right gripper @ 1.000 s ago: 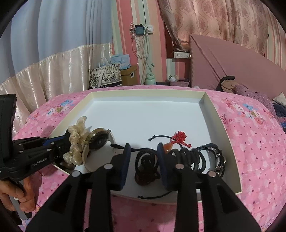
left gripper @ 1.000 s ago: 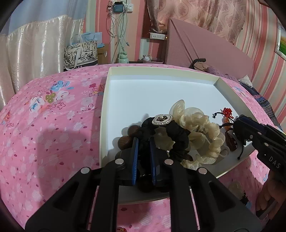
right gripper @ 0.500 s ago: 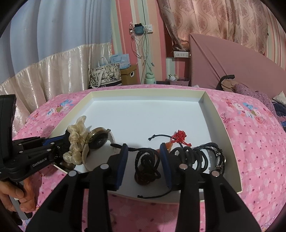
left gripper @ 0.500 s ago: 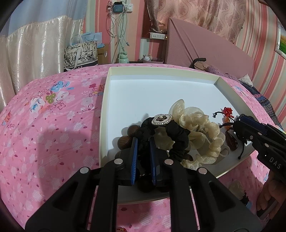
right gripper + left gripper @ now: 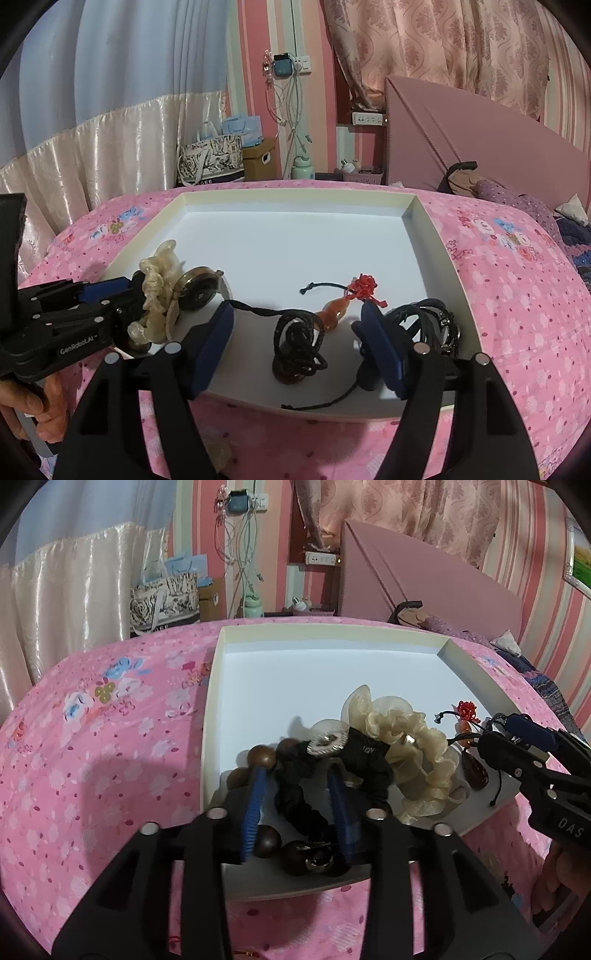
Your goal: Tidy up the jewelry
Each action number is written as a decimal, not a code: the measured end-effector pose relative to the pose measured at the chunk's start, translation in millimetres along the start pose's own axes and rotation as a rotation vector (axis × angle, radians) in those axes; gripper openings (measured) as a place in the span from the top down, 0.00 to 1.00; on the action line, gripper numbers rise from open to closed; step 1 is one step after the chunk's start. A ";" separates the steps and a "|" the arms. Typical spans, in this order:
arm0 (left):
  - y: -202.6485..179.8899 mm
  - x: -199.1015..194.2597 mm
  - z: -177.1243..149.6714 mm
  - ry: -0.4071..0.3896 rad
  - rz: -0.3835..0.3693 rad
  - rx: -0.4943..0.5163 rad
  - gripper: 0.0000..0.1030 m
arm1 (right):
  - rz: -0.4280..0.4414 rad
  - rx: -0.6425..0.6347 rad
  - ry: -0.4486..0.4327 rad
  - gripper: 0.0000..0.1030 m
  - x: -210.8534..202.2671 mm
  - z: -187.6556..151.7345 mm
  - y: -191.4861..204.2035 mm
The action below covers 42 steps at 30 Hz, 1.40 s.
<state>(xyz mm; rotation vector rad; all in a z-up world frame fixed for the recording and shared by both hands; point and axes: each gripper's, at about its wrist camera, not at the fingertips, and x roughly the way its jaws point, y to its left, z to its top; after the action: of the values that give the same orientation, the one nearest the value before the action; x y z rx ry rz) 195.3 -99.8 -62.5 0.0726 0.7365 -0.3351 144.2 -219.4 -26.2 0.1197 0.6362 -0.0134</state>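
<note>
A white tray [image 5: 436,240] is lying on a bed [image 5: 92,757] covered in pink floral fabric. The left tool [image 5: 297,797] is standing released over the tray's near left corner, its jaws having just been opening, with a black scrunchie [image 5: 295,797] lying loose between them beside brown wooden beads [image 5: 262,757] and a cream scrunchie [image 5: 413,746]. The right tool [image 5: 299,325] is likewise standing released, its jaws having just been opening around a coiled black cord [image 5: 297,347] resting on the tray floor. An orange pendant [image 5: 334,312] with a red knot [image 5: 364,284] is lying just beyond the cord.
</note>
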 end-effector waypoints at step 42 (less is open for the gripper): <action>-6.8 -21.9 -0.9 -0.084 0.021 0.020 0.21 | 0.007 0.031 -0.007 0.22 -8.2 6.1 -9.2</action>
<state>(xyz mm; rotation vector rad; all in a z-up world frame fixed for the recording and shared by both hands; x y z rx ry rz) 177.5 -100.1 -48.1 0.0844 0.6484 -0.3230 140.8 -229.4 -17.4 0.1520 0.6283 -0.0170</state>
